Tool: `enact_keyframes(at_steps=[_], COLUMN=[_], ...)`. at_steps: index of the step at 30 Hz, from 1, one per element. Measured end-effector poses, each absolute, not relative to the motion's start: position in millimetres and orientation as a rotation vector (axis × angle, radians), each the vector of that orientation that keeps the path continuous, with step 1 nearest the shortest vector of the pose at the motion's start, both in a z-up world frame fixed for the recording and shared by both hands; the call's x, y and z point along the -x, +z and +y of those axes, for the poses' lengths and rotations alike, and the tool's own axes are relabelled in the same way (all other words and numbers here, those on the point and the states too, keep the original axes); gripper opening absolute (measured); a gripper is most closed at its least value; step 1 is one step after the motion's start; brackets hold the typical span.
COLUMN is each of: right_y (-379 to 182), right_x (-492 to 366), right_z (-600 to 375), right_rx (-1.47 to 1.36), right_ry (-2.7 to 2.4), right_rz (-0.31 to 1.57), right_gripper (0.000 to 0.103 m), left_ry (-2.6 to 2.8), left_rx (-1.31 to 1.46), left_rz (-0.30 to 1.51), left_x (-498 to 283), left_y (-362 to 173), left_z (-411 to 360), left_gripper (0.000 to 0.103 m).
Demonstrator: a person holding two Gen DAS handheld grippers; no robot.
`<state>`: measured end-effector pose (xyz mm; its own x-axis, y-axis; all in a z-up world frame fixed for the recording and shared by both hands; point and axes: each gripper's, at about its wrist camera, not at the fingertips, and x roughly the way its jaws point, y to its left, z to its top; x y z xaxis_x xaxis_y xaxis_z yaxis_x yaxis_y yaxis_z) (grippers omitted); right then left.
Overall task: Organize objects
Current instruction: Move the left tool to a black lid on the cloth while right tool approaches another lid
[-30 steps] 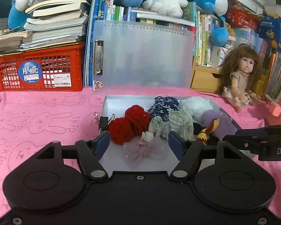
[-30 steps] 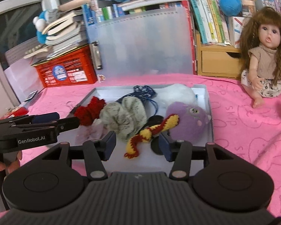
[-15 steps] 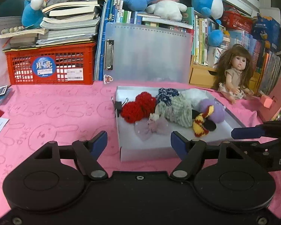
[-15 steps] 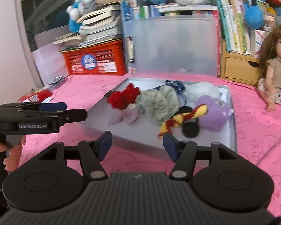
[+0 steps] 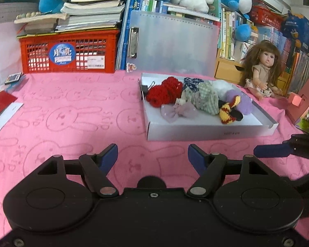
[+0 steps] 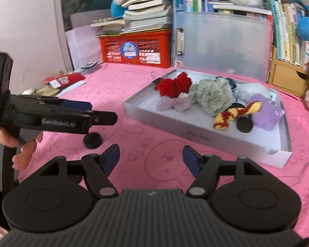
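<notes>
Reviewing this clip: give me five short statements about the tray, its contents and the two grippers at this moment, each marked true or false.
1. The left gripper is open and holds nothing. True.
2. The right gripper is shut on the red yarn pom-poms. False: it is open and empty, and the pom-poms lie in the white tray.
3. The striped red-and-yellow knitted piece lies in the tray beside the purple plush. True.
4. The doll sits inside the tray. False: it sits on the pink cloth beyond the tray.
5. The red crate carries a stack of books. True.
</notes>
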<state>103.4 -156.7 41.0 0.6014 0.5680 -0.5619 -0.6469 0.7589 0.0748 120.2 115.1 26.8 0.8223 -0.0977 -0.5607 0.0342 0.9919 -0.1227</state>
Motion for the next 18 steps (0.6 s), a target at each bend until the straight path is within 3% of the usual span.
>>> enact_keyframes(at_steps=[18], right_y=[18], right_x=[-58], right_z=[-113], right_rx=[0.242], right_ry=[0.895], right_rz=[0.599], right_gripper=[0.082], left_ry=[-0.059], left_rx=[0.144], left_rz=[0.66], left_x=[-112], left_y=[6], left_z=[116], left_gripper=[0.071])
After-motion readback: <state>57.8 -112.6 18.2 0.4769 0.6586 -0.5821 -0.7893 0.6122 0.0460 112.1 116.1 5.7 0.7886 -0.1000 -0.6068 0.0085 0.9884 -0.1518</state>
